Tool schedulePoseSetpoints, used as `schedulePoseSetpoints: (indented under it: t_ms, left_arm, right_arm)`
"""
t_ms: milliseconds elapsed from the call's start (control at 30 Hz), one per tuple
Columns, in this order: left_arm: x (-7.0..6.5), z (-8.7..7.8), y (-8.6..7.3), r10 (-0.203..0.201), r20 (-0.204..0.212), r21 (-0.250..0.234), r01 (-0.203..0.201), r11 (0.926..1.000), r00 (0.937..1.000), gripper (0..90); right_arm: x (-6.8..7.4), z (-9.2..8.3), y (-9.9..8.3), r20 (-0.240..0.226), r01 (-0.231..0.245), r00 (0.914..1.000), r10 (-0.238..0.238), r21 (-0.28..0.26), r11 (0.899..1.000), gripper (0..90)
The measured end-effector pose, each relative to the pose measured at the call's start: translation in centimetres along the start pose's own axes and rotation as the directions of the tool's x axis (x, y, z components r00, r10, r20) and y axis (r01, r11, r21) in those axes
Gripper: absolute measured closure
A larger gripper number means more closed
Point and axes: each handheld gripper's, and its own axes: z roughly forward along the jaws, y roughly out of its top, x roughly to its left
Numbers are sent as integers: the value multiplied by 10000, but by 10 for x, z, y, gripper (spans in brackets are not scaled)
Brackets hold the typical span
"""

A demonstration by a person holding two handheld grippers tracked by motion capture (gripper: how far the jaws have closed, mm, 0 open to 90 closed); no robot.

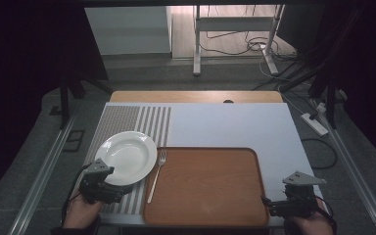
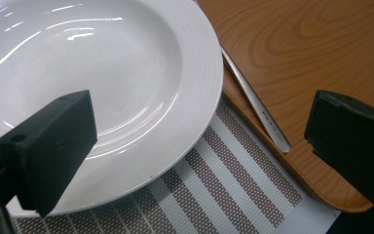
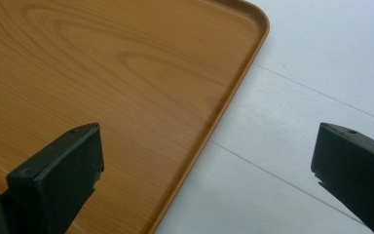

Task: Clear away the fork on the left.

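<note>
A white plate (image 1: 126,157) (image 2: 102,63) rests on a striped placemat (image 1: 127,122) (image 2: 224,190) at the left of the table. A silver fork (image 1: 157,175) (image 2: 253,97) lies between the plate and a bare wooden tray (image 1: 205,186) (image 2: 311,44) (image 3: 102,73), its handle along the tray's left rim. My left gripper (image 1: 125,192) (image 2: 199,105) is open at the plate's near edge, its jaws spanning the plate rim and the fork handle. My right gripper (image 1: 266,205) (image 3: 208,134) is open at the tray's near right corner, straddling the tray's rim without touching it.
A white mat (image 1: 235,125) (image 3: 311,73) covers the table beyond and to the right of the tray. The table's wooden far edge (image 1: 196,96) shows behind it. On the floor beyond lie cables, a power strip (image 1: 314,123) and a metal stand (image 1: 235,29).
</note>
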Motion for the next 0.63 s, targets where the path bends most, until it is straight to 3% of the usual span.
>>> schedulePoseSetpoints:
  t_ms: [167,367,633]
  left_arm:
    - [1,-6,-4,-93,-90,-128,92,9999,9999,0]
    - [0,-12,-9,42,-599,-17,-43,10000,9982,0]
    - [2,-13,-10,-69,-425,-181,62,9998,9991,0]
  right_arm:
    - [0,0,0,9,4,10000,-4,33,10000,0]
    - [0,0,0,10,8,10000,-8,43,10000,0]
    - [0,1,0,48,54,10000,-55,78,10000,0]
